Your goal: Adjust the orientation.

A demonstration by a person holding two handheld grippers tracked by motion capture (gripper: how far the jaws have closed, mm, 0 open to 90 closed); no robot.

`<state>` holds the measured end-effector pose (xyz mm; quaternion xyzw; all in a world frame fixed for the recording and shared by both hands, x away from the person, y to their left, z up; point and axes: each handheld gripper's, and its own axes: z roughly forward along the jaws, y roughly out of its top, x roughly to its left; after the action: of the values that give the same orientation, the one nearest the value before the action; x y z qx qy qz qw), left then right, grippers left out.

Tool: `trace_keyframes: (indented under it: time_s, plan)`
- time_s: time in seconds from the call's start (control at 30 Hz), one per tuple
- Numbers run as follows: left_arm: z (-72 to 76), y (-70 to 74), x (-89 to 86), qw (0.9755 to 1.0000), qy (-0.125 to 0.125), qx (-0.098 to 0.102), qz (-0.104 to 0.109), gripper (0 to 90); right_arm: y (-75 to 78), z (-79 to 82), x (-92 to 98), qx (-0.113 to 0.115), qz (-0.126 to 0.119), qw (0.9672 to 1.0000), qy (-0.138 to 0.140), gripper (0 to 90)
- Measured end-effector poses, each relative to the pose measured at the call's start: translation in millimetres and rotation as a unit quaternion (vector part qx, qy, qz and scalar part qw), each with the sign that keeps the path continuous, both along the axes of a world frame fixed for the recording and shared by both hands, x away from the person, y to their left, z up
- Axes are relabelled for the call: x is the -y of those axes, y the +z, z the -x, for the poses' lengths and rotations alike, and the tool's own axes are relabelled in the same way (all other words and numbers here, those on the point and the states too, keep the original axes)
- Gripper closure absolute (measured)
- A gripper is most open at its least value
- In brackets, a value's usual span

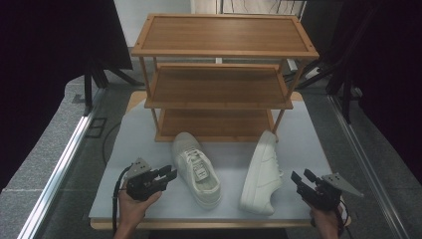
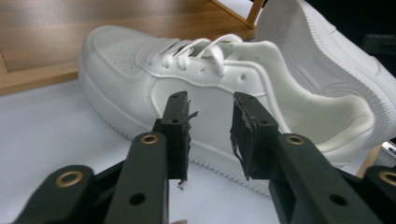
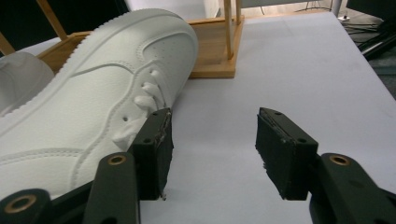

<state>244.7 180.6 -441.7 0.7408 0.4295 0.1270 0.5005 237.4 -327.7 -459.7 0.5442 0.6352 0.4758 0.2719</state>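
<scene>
Two white sneakers lie on the white tabletop (image 1: 308,134) in front of a wooden rack. The left sneaker (image 1: 196,169) stands upright, toe toward the rack. The right sneaker (image 1: 261,174) lies tipped on its side, sole facing left. My left gripper (image 1: 169,175) is held just left of the upright sneaker, pointing at its side. Its jaws stand apart with nothing between them; in the left gripper view the left gripper (image 2: 211,100) faces that sneaker (image 2: 140,79). My right gripper (image 1: 301,177) is open to the right of the tipped sneaker (image 3: 93,102), and the right gripper (image 3: 212,116) has bare table between its jaws.
A three-tier wooden shoe rack (image 1: 219,89) stands at the back of the table, all shelves bare; its bottom shelf (image 1: 214,124) sits just behind the sneakers' toes. Dark stands and a metal rail (image 1: 59,169) flank the table. The table's front edge is near both hands.
</scene>
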Motion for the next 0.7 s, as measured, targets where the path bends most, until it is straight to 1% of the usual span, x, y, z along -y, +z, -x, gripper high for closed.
trace_keyframes:
  time_s: [0.07,0.23,0.37,0.47,0.53,0.67,0.7]
  plan:
    - [-0.7,-0.7,-1.1,1.0000,0.001,-0.002,-0.002,64.6,0.4,0.4,-0.2,0.001,0.000,1.0000,0.000,46.3]
    - [-1.4,-1.4,-5.0,1.0000,0.009,-0.002,-0.002,57.4,5.1,4.7,-2.0,0.008,-0.007,0.9999,0.001,46.6]
    - [-2.0,-3.1,-7.3,0.9999,0.012,-0.009,-0.007,52.1,10.1,7.1,-5.8,0.013,-0.009,0.9998,0.007,47.0]
    - [-2.3,-4.9,-9.1,0.9997,0.019,-0.012,-0.012,49.5,12.8,9.1,-10.6,0.018,-0.005,0.9997,0.016,47.3]
    - [-2.1,-5.6,-11.4,0.9996,0.023,-0.015,-0.012,47.0,15.8,12.2,-16.3,0.020,-0.002,0.9994,0.028,48.0]
    - [-1.4,-5.8,-13.4,0.9995,0.026,-0.015,-0.013,46.1,17.9,14.0,-19.2,0.017,0.000,0.9992,0.035,48.4]
    - [-1.4,-6.0,-13.8,0.9994,0.026,-0.016,-0.014,45.9,17.9,14.8,-20.2,0.014,0.004,0.9992,0.037,48.5]
